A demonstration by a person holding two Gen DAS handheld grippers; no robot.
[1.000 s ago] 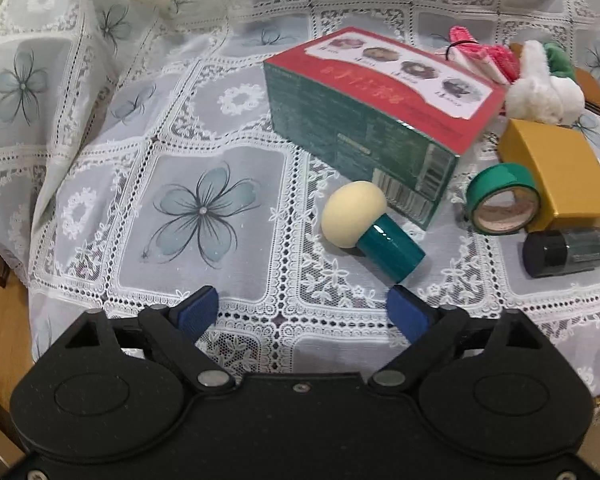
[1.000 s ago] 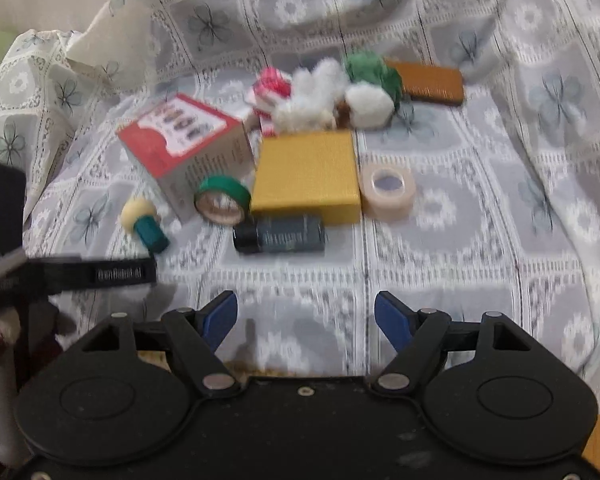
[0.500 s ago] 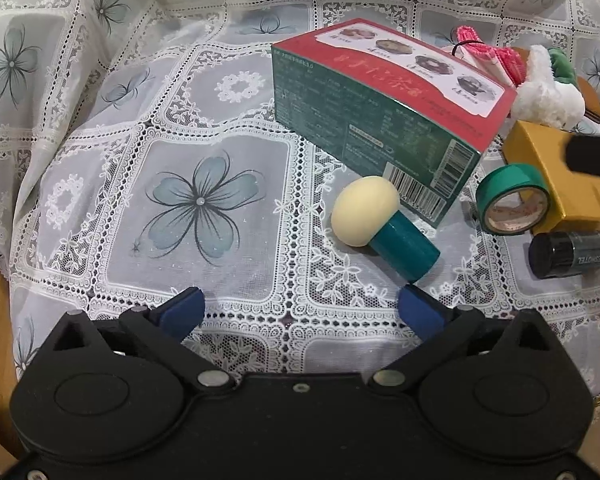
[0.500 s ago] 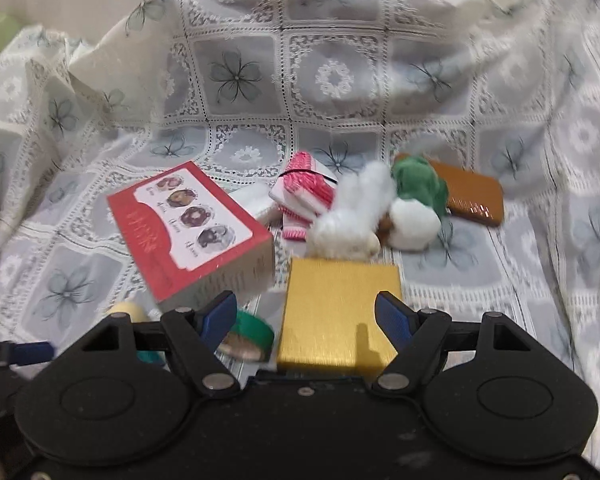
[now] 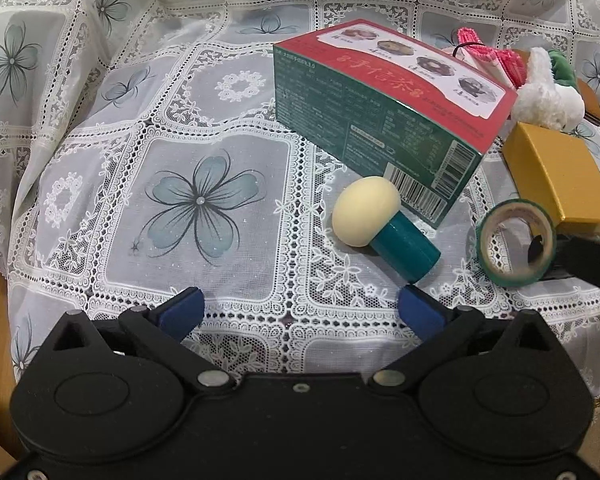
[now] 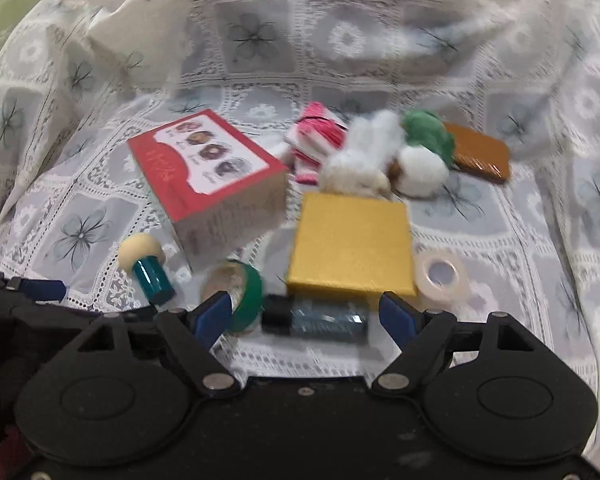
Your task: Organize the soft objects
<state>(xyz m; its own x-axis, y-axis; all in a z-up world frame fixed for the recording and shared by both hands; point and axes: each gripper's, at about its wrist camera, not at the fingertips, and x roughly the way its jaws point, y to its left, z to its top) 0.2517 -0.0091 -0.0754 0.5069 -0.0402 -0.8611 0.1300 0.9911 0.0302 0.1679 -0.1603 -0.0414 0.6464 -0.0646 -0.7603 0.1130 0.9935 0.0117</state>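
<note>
A cream sponge puff on a teal handle (image 5: 366, 216) lies on the lace cloth, just ahead of my left gripper (image 5: 300, 312), which is wide open and empty. At the back sit the soft things: a white fluffy toy (image 6: 364, 160), a white and green pompom (image 6: 424, 168) and a pink cloth bundle (image 6: 320, 136). My right gripper (image 6: 306, 312) hovers low over the front items, its jaws opening with nothing pressed between them. A black cylinder (image 6: 316, 318) lies on the cloth below the gap, and the green tape roll (image 6: 244, 300) is by the left fingertip.
A red and green tea box (image 5: 380, 92) stands behind the puff. A gold box (image 6: 352, 244), a clear tape roll (image 6: 442, 276) and a brown case (image 6: 476, 152) lie to the right. The cloth rises in folds at the back and left; its front edge drops off by both grippers.
My left gripper's jaws spread a little wider and it edged closer to the puff. The right gripper swung forward over the items, came down near the black cylinder and widened its jaws.
</note>
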